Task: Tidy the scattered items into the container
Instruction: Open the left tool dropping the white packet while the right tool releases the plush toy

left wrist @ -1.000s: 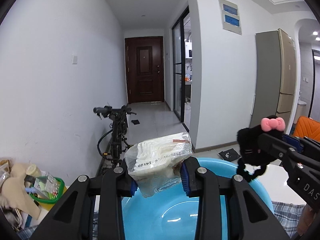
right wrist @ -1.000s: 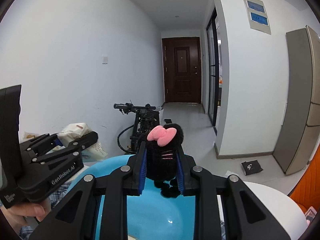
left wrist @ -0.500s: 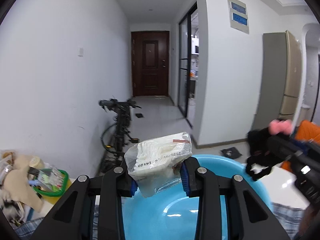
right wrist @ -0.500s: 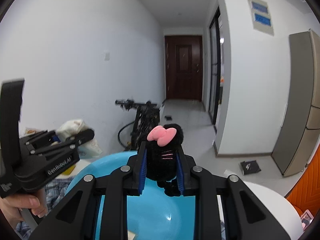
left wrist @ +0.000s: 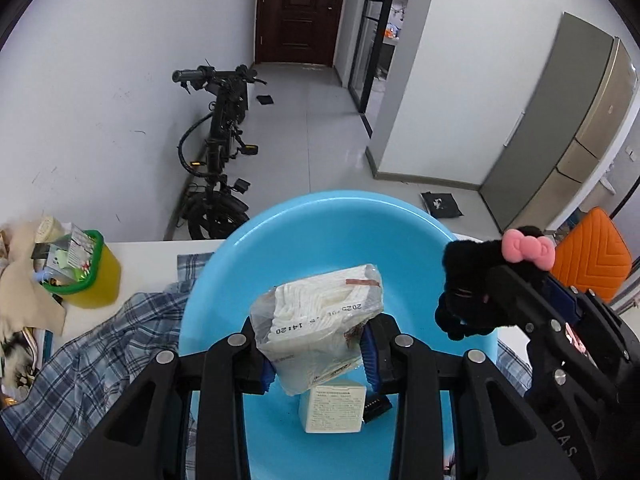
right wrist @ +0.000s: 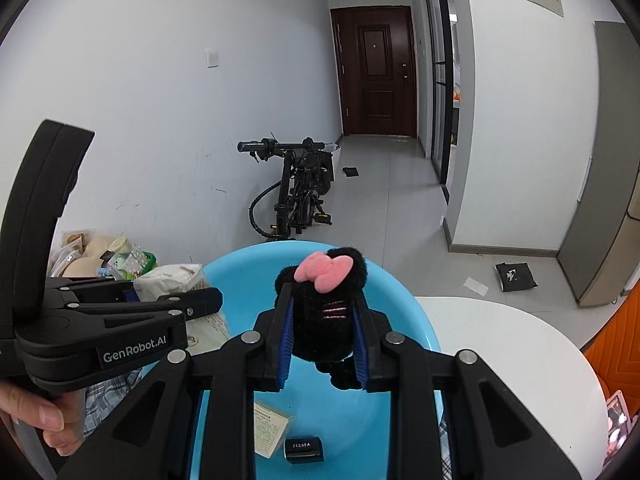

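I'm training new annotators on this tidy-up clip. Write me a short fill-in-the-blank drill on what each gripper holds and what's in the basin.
1. The left gripper is shut on a clear ____ of white pads.
2. The black plush toy in the right gripper wears a ____ bow.
3. The basin is ____ in colour.
4. The cream box lies ____ the basin.

Missing words: bag; pink; blue; inside

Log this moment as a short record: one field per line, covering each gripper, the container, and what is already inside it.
left gripper: shut on clear bag of white pads, above basin
right gripper: shut on black plush with pink bow, above basin
container: blue basin, on white table
already in basin: cream box, small black case
beside basin: plaid shirt, yellow cup
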`<state>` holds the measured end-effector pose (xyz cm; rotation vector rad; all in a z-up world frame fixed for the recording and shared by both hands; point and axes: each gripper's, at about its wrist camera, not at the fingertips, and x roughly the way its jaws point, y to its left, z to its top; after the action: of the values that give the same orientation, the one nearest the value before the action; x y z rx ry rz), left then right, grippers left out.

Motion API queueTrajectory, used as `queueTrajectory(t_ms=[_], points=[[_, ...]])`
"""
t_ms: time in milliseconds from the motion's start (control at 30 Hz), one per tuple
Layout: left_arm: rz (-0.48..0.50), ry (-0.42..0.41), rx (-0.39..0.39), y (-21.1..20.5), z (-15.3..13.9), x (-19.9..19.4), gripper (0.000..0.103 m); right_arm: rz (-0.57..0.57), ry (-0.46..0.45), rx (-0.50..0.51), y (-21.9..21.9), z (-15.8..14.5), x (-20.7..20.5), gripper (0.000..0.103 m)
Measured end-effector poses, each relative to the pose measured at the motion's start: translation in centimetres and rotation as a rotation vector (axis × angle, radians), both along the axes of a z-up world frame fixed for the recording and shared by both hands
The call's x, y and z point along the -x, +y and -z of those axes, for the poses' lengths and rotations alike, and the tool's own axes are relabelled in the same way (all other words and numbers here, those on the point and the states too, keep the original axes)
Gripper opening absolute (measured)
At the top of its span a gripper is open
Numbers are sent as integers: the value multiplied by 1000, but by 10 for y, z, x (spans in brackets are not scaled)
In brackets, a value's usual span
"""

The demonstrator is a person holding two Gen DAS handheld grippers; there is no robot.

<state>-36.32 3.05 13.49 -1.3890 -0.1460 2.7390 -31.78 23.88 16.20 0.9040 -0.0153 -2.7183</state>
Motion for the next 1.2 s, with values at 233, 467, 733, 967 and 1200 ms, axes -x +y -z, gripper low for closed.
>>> queueTrajectory(t_ms=[233,467,733,967,1200], points=[[9,-40,12,5,11,10,36,11,-15,-2,1,9,-1,23],[0,-110,-15,2,49,25,36,9,-80,4,5,33,14,23],[9,-139,35,3,78,34,36,14,-171,26,13,69,30,23],[11,-185,31,6,101,43,36,10,-210,22,14,83,37,23],[32,-232,25,9,110,45,47,6,-221,16,16,89,38,23]])
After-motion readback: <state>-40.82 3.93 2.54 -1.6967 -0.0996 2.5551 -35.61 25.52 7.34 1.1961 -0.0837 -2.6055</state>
